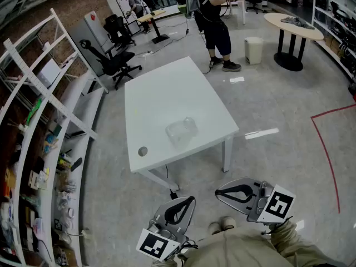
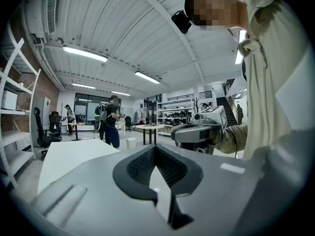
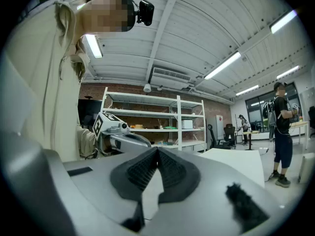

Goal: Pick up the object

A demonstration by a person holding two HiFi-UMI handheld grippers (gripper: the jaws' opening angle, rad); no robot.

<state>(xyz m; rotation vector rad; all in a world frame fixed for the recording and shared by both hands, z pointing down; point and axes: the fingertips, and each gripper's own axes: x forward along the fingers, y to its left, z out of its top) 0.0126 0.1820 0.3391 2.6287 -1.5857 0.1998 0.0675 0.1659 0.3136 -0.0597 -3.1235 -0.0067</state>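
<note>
A clear, crumpled-looking plastic object lies near the front of the white table; what it is I cannot tell. A small round grey disc sits at the table's front left corner. Both grippers are held low, close to the person's body, well short of the table. My left gripper is shut with nothing in it, its jaws meeting. My right gripper is shut and empty too. The two point towards each other: the left gripper view shows the right gripper, and the right gripper view shows the left gripper.
White shelving full of small items runs along the left. Black office chairs stand beyond the table's left corner. A person stands behind the table, next to a white bin and a round table. Red tape marks the floor at right.
</note>
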